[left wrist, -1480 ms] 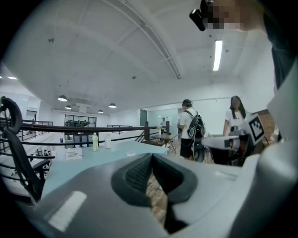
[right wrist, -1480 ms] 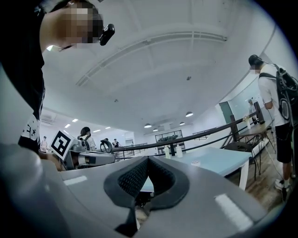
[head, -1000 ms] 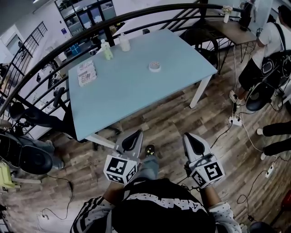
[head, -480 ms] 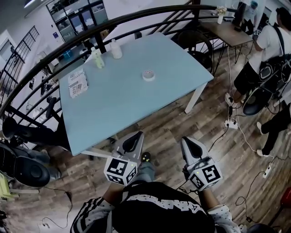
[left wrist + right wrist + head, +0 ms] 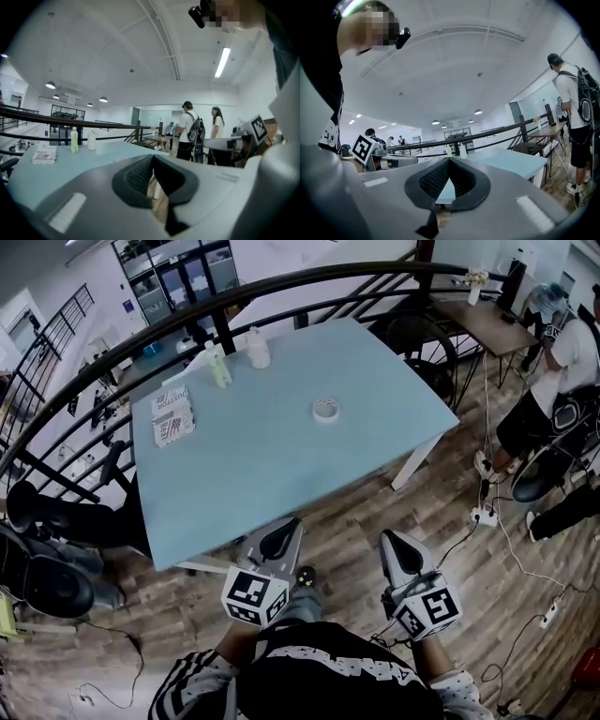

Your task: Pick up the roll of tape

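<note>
Left tongs [image 5: 292,524] and right tongs [image 5: 388,540] closed on nothing, short of table [image 5: 281,465].
Tape [image 5: 325,410] flat mid-table, well apart from both; printed box [image 5: 172,416] at left edge, lettering too small to read.

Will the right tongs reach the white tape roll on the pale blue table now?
Probably not yet: the shut right tongs hang short of the pale blue table; the white tape roll lies mid-table, unobstructed.
</note>
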Demonstrator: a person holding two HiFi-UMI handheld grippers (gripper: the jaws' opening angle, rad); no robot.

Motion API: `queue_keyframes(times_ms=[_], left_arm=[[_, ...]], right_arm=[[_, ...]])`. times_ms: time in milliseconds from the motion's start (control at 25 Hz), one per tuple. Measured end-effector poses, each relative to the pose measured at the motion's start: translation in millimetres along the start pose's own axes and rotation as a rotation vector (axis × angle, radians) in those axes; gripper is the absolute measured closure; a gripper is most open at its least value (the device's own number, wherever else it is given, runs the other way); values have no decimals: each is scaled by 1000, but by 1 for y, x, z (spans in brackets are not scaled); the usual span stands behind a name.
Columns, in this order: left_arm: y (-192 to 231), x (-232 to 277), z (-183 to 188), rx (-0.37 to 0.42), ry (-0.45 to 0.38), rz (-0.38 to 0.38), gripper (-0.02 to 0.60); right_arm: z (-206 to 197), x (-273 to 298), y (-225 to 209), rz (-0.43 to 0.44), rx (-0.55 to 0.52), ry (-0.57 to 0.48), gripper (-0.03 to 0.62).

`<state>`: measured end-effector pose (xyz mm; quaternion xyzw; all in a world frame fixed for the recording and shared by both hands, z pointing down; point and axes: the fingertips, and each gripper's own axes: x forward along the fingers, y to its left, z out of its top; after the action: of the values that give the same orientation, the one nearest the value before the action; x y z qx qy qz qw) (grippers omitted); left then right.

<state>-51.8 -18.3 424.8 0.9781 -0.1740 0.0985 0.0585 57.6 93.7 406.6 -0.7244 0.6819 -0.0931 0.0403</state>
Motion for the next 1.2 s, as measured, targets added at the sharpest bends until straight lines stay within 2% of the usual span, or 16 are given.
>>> queue_keyframes(times_ms=[200,680,1200], left_arm=[[16,3,-13,-4,24,5,581],[59,8,-9,-23,9,57,581],[97,38,5,-51,-29,27,581]], right_arm=[[-8,15,-2,-9,19,9,589],[-3,59,3,35,4,28,589],[12,98,-6,-1,-25,42,589]])
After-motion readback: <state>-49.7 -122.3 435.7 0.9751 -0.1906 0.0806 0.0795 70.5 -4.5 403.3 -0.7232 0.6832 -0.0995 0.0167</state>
